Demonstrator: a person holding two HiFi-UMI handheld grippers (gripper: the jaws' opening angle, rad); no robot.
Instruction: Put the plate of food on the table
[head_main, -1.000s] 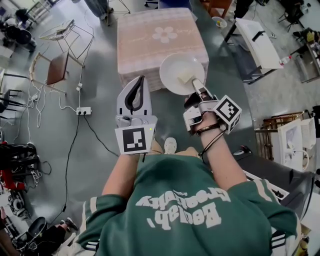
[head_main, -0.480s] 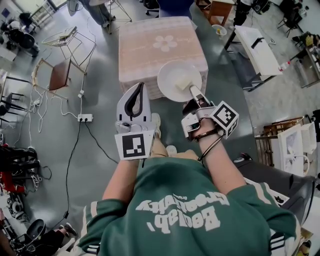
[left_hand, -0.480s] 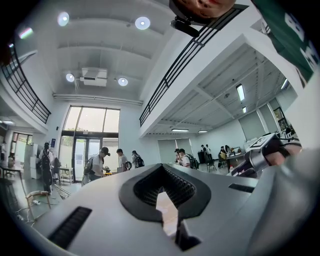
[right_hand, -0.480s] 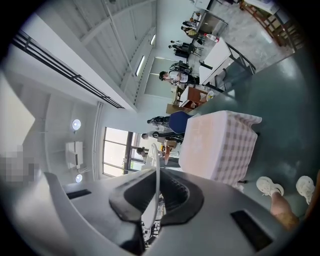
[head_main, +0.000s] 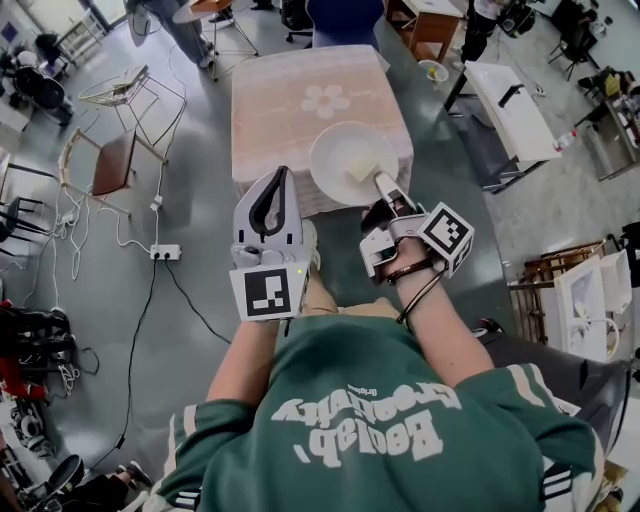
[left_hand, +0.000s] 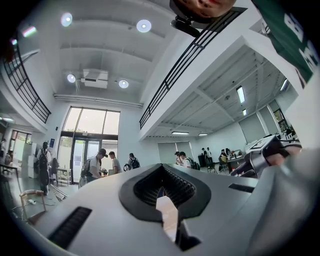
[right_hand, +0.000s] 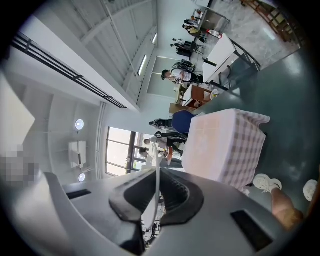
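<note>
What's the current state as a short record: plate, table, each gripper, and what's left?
plate: white plate carrying a pale piece of food, held by its rim, not set down
table: pink checked table, ahead of the person
plate vs table: overlaps the table's near edge in the head view; the right gripper view shows the table ahead, apart from the plate
right gripper: right gripper shut on the plate's rim
left gripper: left gripper jaws together, nothing between them
left to do: put the plate on the table
</note>
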